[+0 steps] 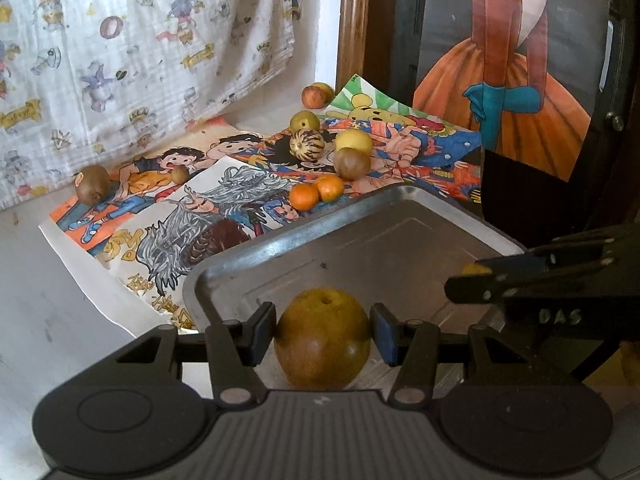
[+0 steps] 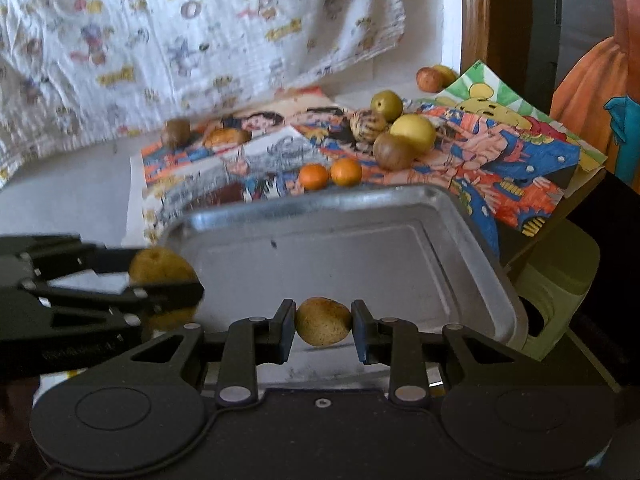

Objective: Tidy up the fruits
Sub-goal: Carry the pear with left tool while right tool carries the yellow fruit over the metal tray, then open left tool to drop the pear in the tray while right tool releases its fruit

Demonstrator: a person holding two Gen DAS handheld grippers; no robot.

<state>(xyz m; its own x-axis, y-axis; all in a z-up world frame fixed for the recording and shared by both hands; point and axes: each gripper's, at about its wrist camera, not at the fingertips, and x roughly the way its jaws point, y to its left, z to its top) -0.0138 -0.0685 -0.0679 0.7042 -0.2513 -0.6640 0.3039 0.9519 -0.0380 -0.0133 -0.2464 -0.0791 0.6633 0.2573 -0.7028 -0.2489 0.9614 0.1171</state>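
My left gripper (image 1: pixel 323 334) is shut on a big yellow-brown fruit (image 1: pixel 322 360), held over the near left corner of a metal tray (image 1: pixel 400 204). My right gripper (image 2: pixel 323 328) is shut on a small speckled yellow fruit (image 2: pixel 323 316) over the tray's (image 2: pixel 320 202) near edge. Each gripper shows in the other's view: the right gripper (image 1: pixel 472 292) at the right, the left gripper (image 2: pixel 176 292) at the left. Beyond the tray lie two oranges (image 1: pixel 316 192), a striped melon (image 1: pixel 307 143), a yellow fruit (image 1: pixel 353 140), a brown fruit (image 1: pixel 352 163) and a kiwi (image 1: pixel 93 184).
Cartoon drawings (image 1: pixel 192 216) cover the table under the loose fruit. A printed cloth (image 1: pixel 140 60) hangs at the back. A painting of an orange dress (image 1: pixel 520 80) leans at the right. A pale green container (image 2: pixel 560 292) stands right of the tray.
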